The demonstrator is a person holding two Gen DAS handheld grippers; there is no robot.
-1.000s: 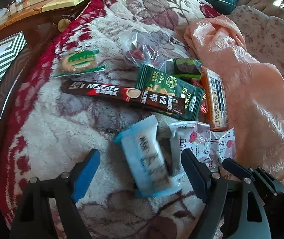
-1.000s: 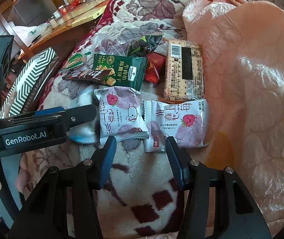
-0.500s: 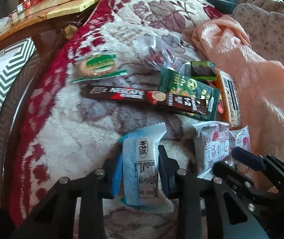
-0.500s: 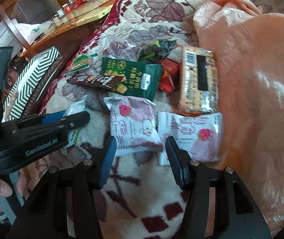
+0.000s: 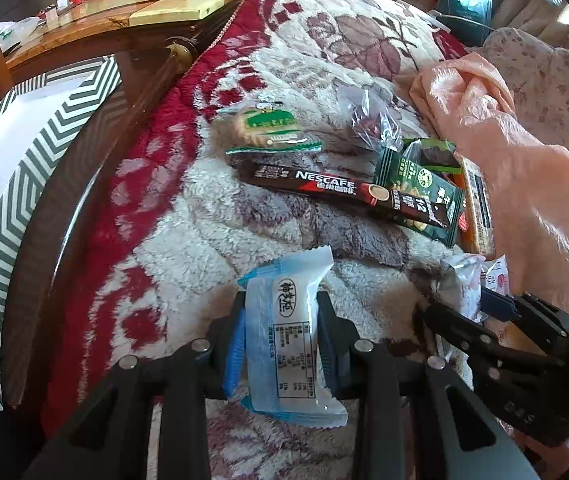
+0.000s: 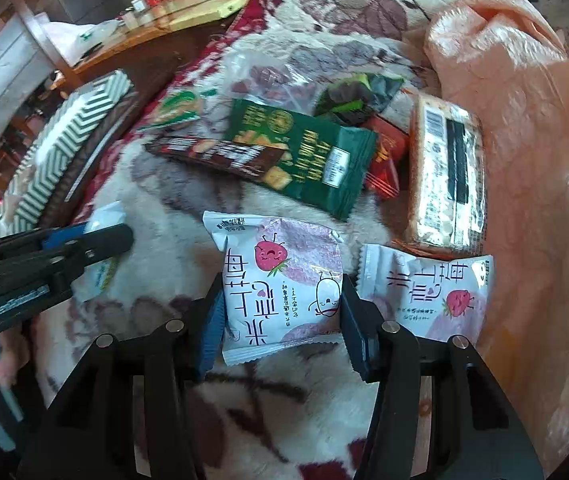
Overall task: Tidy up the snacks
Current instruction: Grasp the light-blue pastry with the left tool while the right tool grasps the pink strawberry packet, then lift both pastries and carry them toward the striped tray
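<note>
Snacks lie on a blanket: coffee stick across the biscuit pack, cracker pack right, two strawberry packets in front.

1. Green biscuit pack: landmark; its left part is covered by the brown coffee stick lying across it.
2. Red packet: just right of the green pack, mostly tucked under it and under the dark green wrapper (print unreadable).
3. Clear bag: behind the green pack; contents blurred, dark red lumps only.
4. Blue-white packet: left and nearer, largely hidden behind the left gripper.
5. Striped box: far left, partly out of sight.
</note>
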